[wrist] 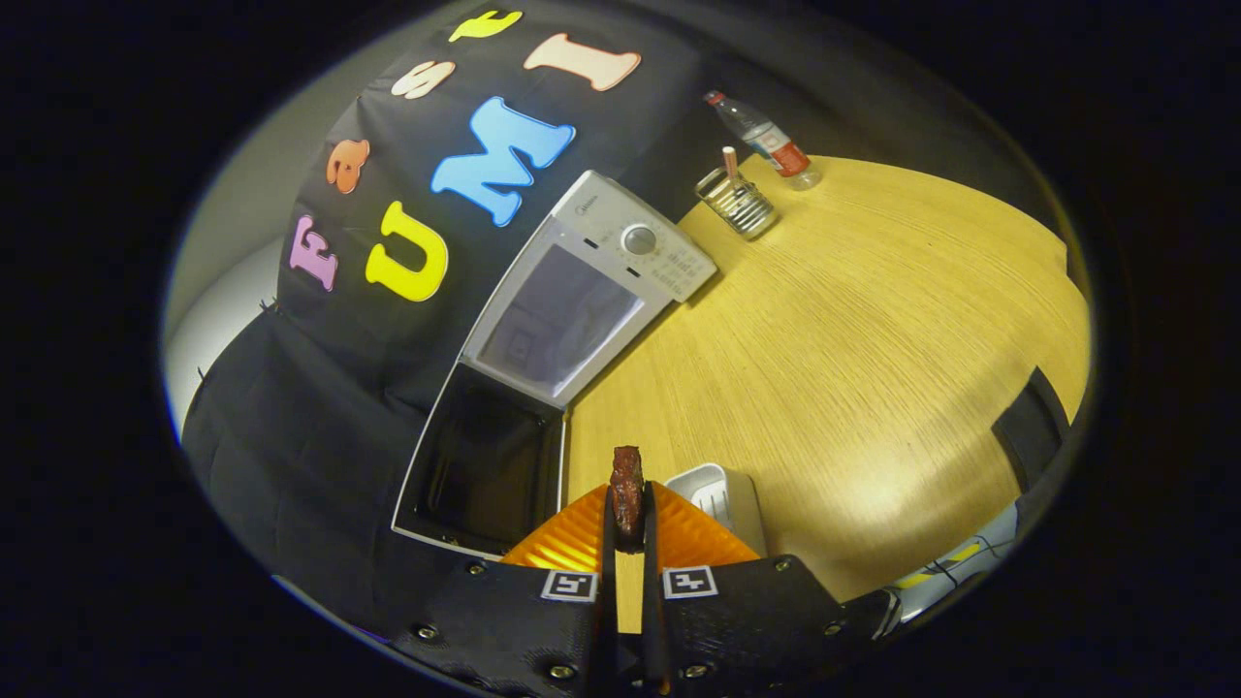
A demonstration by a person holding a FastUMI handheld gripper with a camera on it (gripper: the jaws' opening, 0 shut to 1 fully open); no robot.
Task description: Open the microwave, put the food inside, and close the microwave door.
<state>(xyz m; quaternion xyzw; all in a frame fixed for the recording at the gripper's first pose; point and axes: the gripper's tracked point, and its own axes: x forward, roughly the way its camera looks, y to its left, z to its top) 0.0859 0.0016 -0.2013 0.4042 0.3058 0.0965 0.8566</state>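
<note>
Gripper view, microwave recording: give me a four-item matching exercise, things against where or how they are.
Things:
1. food piece
2. microwave door
3. water bottle
4. white tray

Places or states:
A. far side of the wooden table, next to a wire holder
B. swung open
C. pinched between the fingers of the gripper
D. on the table just ahead of the fingers

Pairs: 1-C, 2-B, 3-A, 4-D

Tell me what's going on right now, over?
Gripper shut on the brown food piece, held up. Microwave door open beside it. White tray on the table just past the jaws.
</note>
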